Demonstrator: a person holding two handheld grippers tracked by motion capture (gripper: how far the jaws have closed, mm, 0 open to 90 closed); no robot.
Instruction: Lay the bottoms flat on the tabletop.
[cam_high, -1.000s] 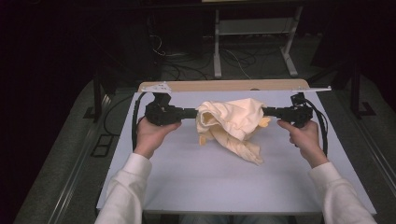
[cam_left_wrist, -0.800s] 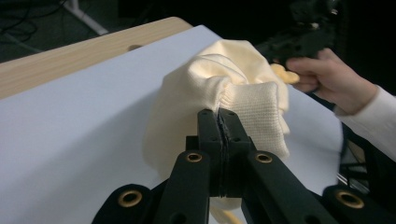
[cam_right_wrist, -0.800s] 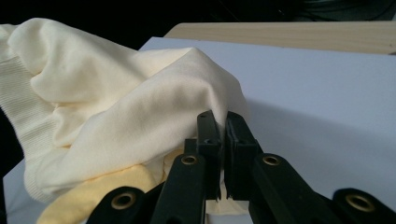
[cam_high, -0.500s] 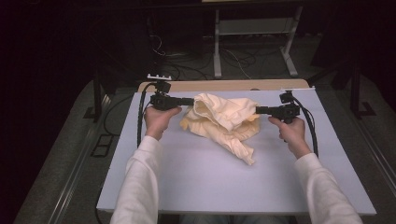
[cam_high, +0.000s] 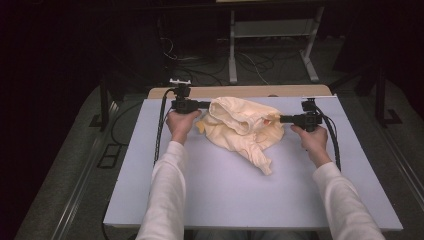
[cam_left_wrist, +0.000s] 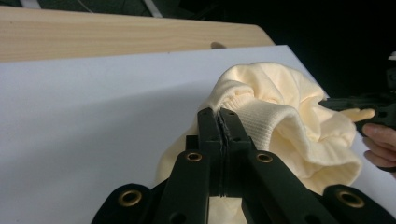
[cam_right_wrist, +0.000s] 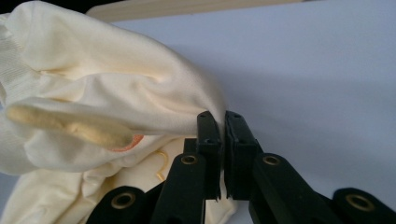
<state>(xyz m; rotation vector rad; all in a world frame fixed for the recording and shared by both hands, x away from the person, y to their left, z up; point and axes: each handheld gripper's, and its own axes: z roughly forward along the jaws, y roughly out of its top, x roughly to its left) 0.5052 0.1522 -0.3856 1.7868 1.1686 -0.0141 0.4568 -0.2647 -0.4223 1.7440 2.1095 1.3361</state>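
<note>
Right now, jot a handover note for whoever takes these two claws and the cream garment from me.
Left claw: shut on the ribbed hem of the cream garment.
Right claw: shut on the garment's opposite edge.
Garment: bunched between the two claws at the far half of the white table, one sleeve trailing toward the person.
Done: both edges gripped.
Left: probably spread it flat, then fold; it is crumpled, not yet laid out.

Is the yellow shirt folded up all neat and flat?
No, the yellow shirt lies bunched and crumpled on the table, pinched at each side by the left gripper and the right gripper.
</note>
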